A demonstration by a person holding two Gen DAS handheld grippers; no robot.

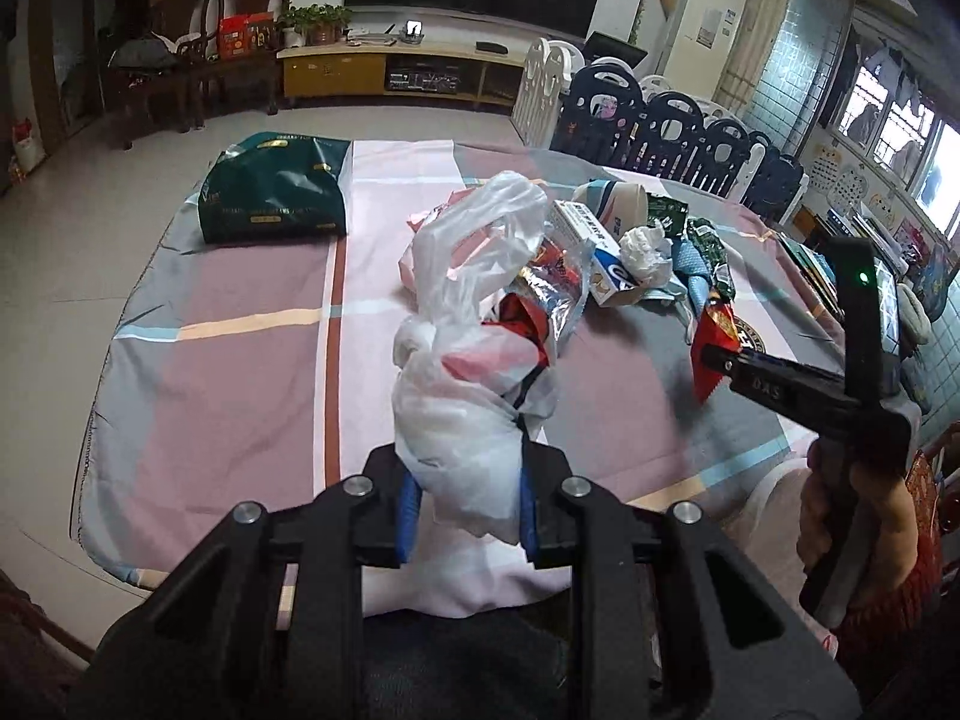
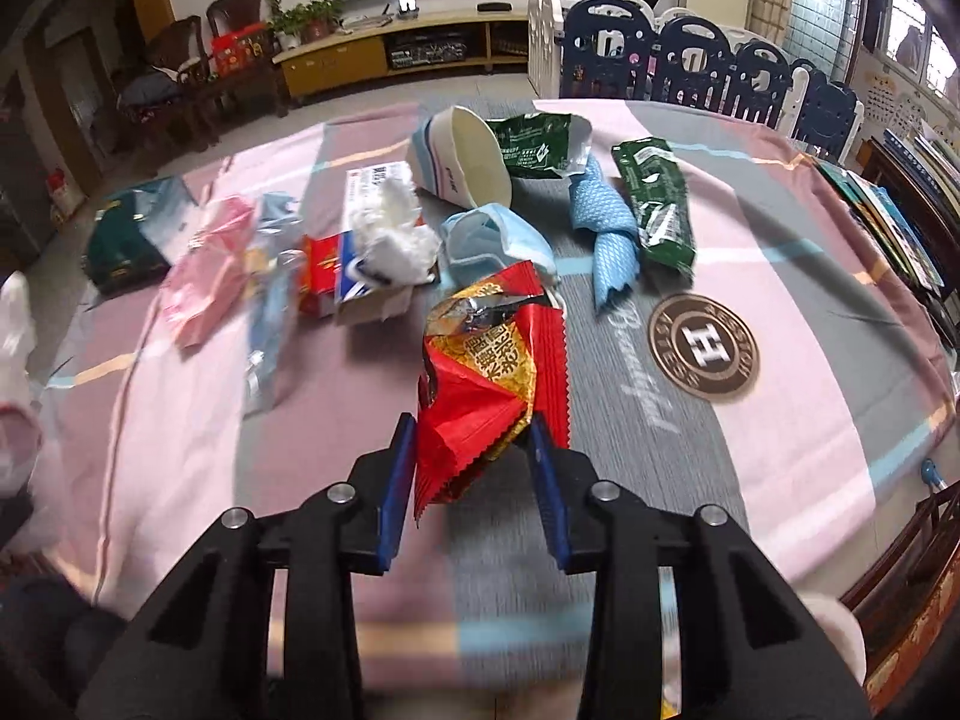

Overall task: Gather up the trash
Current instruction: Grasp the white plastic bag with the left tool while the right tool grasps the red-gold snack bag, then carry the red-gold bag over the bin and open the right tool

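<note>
Left tongs (image 1: 462, 504): blue pads closed on a translucent white plastic bag (image 1: 474, 360), bunched and lifted above the counter (image 1: 240, 300). Right tongs (image 2: 474, 480): narrowed onto a red-and-gold snack wrapper (image 2: 486, 384), both pads against its crumpled lower end. Remaining trash beyond on the counter: paper cup (image 2: 462, 156), crumpled tissue (image 2: 396, 234), blue face mask (image 2: 498, 237), green wrappers (image 2: 657, 210).
</note>
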